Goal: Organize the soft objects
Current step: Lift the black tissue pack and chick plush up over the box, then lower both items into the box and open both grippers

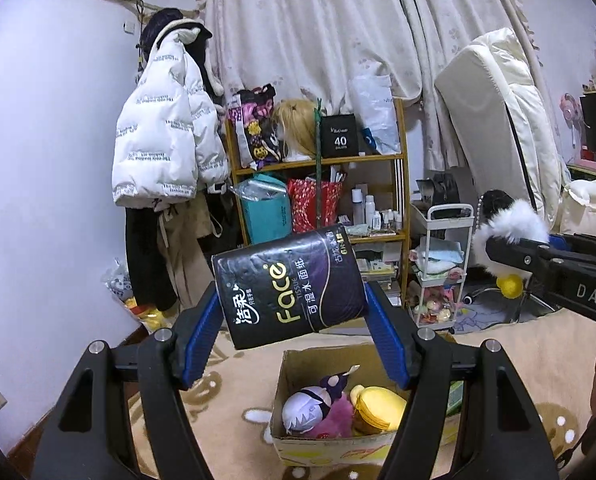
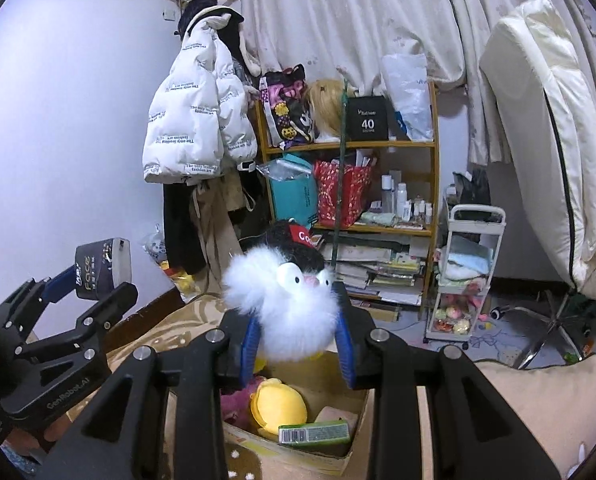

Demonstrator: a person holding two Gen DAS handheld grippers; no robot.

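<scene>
above the cardboard box (image 1: pixel 337 450) both loads hang ready to drop: left gripper (image 1: pixel 294 312) clamps the tissue pack (image 1: pixel 288 284), right gripper (image 2: pixel 298 336) squeezes the fluffy plush (image 2: pixel 294 312).

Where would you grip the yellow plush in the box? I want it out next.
Take the yellow plush across its rounded top, coming straight down: it bulges upward, while the cardboard box wall, the pink plush and the green packet crowd its sides.
</scene>
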